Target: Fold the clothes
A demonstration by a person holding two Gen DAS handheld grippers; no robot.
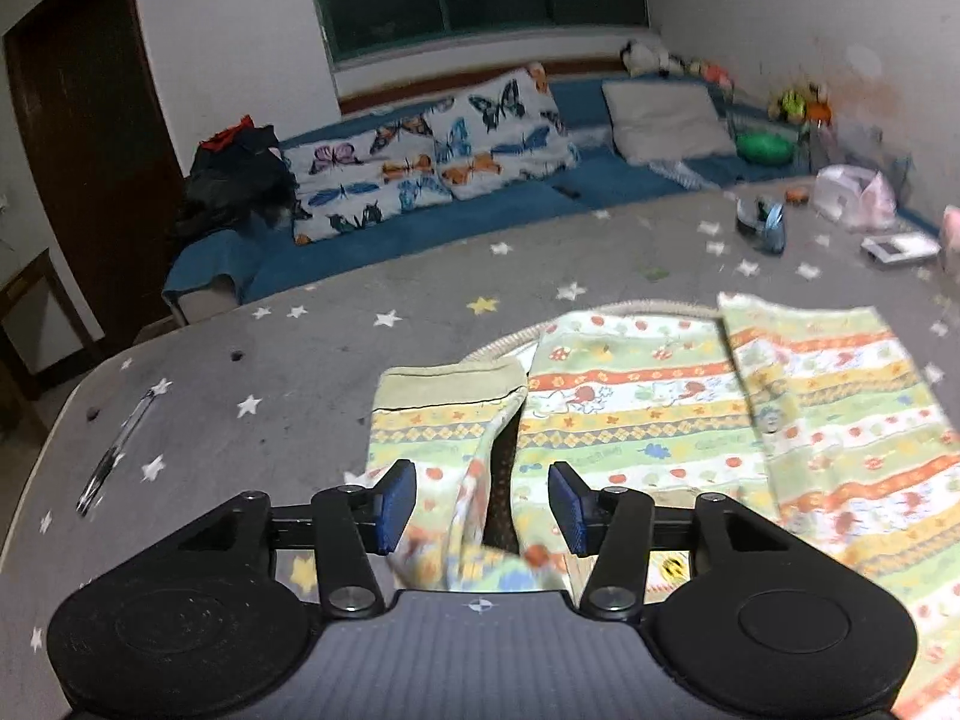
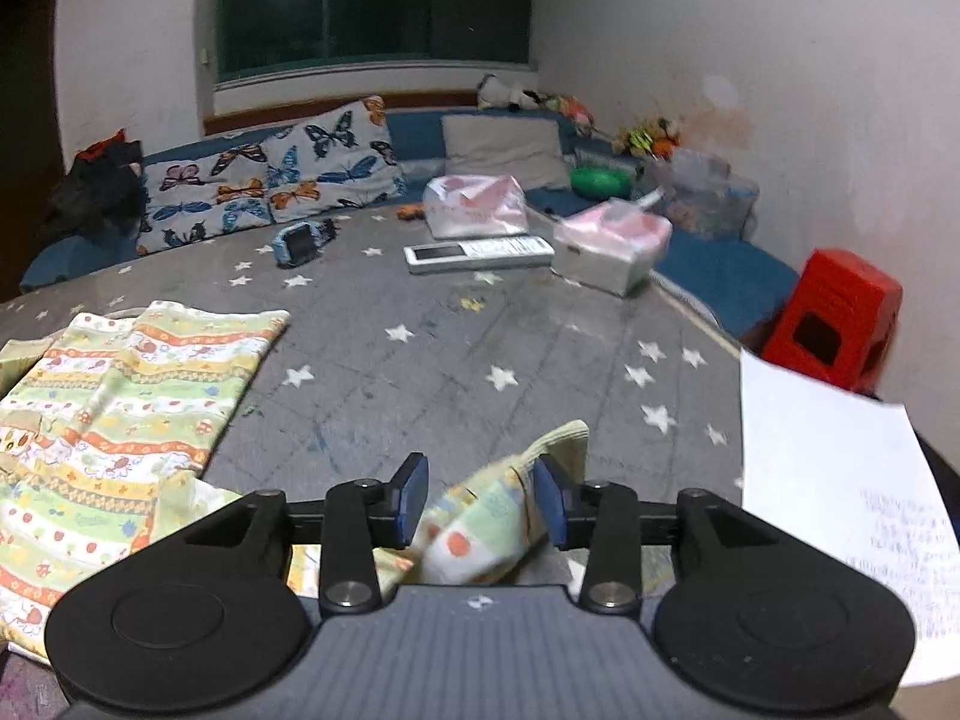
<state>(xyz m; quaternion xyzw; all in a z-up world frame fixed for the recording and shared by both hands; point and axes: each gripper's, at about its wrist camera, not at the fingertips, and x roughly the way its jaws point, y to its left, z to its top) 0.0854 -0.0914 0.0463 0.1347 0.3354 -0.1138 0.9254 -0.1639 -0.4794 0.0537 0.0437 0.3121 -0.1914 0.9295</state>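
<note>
Star-print table (image 2: 456, 354) lies bare between striped garment (image 2: 120, 396) and paper (image 2: 840, 480).

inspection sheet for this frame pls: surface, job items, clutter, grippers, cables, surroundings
Surface: grey star-print table cover, marked and scuffed.
Job's things: striped patterned garment lying partly folded; one leg cuff lies ahead of the left gripper, another cuff sits between the right gripper's pads.
Clutter: pen at the left edge; white remote, pink-white boxes, small blue gadget, printed sheet of paper.
Grippers: left gripper open, fabric between its pads; right gripper open around cloth, not clamped.
Cables: nothing seen.
Surroundings: blue sofa with butterfly pillows, dark window, red stool.
</note>
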